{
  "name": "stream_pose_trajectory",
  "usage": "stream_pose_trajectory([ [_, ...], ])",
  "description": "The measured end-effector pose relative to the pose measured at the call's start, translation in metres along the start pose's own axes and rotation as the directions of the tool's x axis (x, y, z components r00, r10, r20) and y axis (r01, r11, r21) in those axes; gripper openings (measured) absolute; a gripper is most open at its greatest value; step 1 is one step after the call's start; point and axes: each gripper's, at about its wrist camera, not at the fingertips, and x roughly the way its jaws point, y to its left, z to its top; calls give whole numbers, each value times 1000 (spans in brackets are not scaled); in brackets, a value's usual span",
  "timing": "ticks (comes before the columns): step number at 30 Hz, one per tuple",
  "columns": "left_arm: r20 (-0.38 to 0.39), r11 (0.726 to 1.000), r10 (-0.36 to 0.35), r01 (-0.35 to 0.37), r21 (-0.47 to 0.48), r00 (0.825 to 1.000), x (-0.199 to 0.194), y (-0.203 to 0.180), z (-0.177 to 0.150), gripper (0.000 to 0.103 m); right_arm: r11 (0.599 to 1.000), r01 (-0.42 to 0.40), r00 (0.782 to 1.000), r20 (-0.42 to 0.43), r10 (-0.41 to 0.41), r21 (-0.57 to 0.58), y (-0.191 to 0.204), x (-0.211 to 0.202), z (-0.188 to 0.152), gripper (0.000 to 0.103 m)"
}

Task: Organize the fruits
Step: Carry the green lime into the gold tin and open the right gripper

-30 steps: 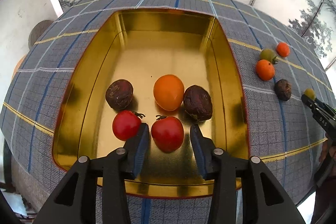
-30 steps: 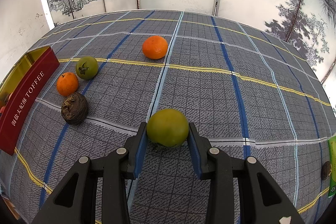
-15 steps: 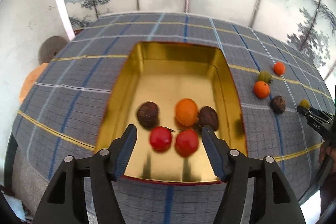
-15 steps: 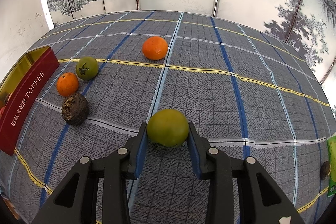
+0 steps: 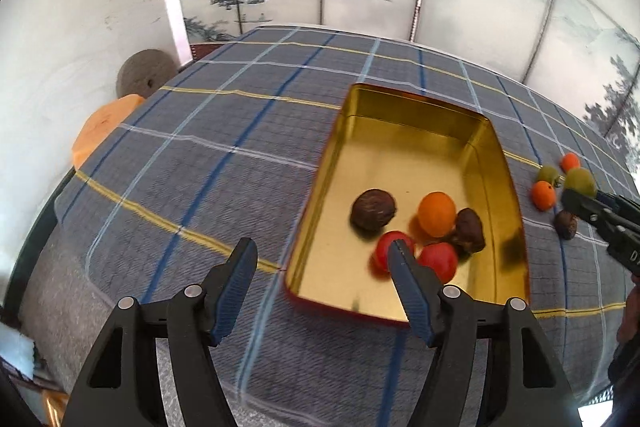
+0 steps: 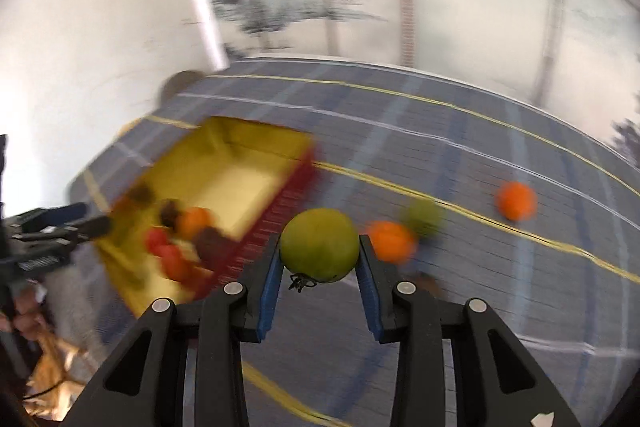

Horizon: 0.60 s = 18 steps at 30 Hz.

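A gold tin tray [image 5: 496, 163] with red outer walls sits on the checked cloth; it also shows blurred in the right wrist view [image 6: 248, 131]. In it lie two red tomatoes [image 5: 440, 261], an orange [image 5: 437, 214] and two dark wrinkled fruits [image 5: 373, 214]. My left gripper [image 5: 322, 273] is open and empty, raised above the tray's near left corner. My right gripper [image 6: 319, 269] is shut on a green fruit [image 6: 319, 245] and holds it in the air right of the tray. It also shows at the right edge of the left wrist view [image 5: 580, 181].
On the cloth right of the tray lie two oranges [image 6: 390, 241] [image 6: 516, 199], a small green fruit [image 6: 423, 214] and a dark wrinkled fruit [image 5: 566, 224]. A grey disc [image 5: 144, 73] and an orange object [image 5: 104, 129] lie beyond the table's left edge.
My left gripper opened wide, rose and drew back left from the tray, leaving the tomato in it. My right gripper lifted the green fruit off the cloth and swung left towards the tray.
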Motion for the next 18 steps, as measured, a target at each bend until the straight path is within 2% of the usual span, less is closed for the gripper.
stream_pose_trajectory([
  [5, -16, 999, 29, -30, -18, 999, -3, 13, -7, 69, 992, -90, 995, -49, 86, -92, 52, 29, 8, 33],
  [10, -31, 997, 56, -57, -45, 998, -1, 26, -9, 69, 979, -136, 986, -119, 118, -150, 86, 52, -1, 33],
  [13, -39, 996, 69, -71, -51, 997, 1, 30, -10, 69, 974, -128, 983, -152, 100, -186, 97, 59, -11, 34],
  [18, -52, 995, 70, -73, -64, 996, 6, 33, -13, 69, 964, -65, 989, -142, 29, -257, 111, 65, -18, 35],
])
